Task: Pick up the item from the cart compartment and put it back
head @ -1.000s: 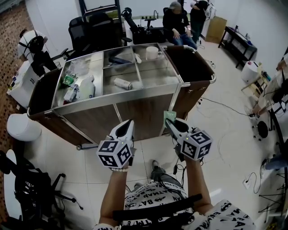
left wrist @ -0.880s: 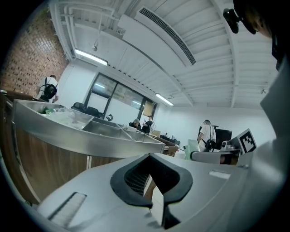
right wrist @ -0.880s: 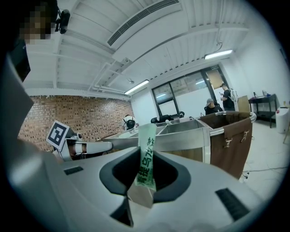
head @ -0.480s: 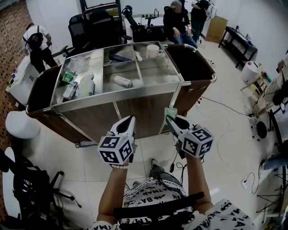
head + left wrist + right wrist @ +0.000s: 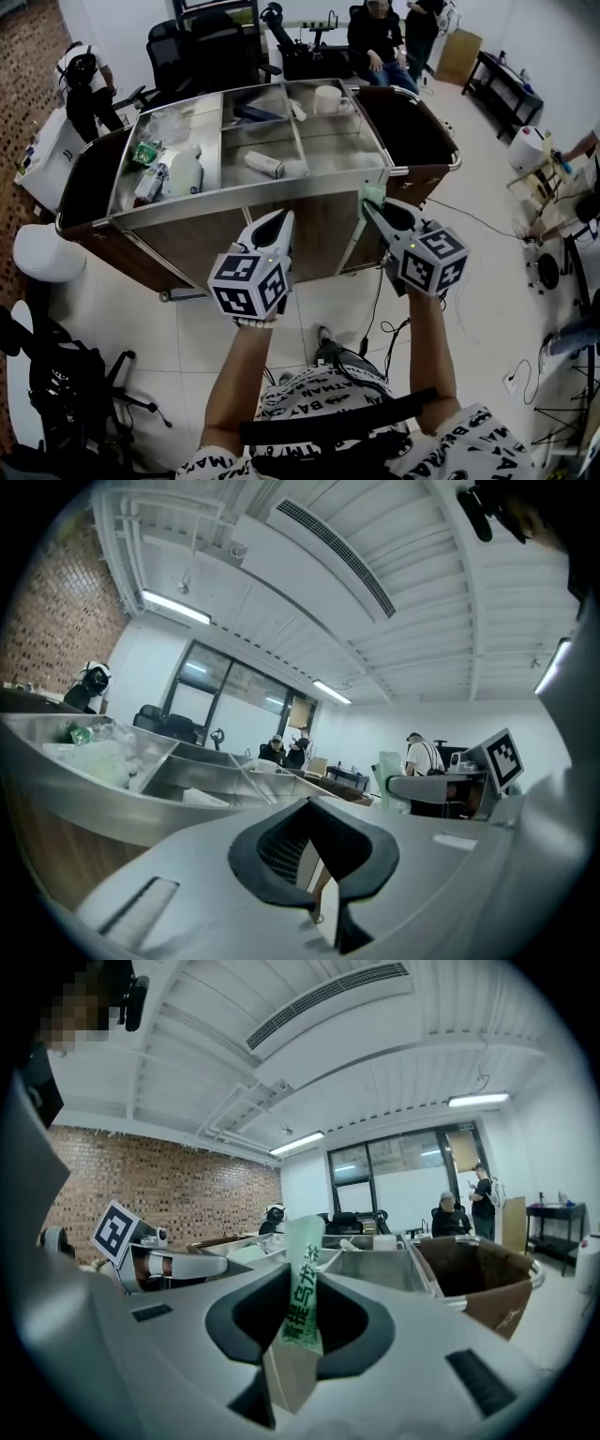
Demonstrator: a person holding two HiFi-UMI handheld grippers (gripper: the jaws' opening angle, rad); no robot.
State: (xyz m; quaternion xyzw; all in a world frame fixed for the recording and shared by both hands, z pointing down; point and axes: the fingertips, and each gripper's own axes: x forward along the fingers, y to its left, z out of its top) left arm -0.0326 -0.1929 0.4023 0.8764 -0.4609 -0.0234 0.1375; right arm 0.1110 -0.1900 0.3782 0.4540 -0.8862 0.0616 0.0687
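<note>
Over the last second both grippers have risen toward the cart's (image 5: 281,190) near rim. The right gripper (image 5: 377,208) stays clenched on a green sachet (image 5: 302,1283), held just short of that rim. The left gripper (image 5: 284,220) is closed and empty. Putting the sachet back in a compartment looks imminent.

A brown-sided cart with steel compartments (image 5: 234,202) stands on pale floor tiles (image 5: 141,328). It holds a white mug (image 5: 326,98), a white tube (image 5: 263,165) and a green packet (image 5: 143,154).

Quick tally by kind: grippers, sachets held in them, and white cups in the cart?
Grippers: 2 (left gripper, right gripper)
Green sachet: 1, clamped in the right gripper
White cup: 1
Total: 4
</note>
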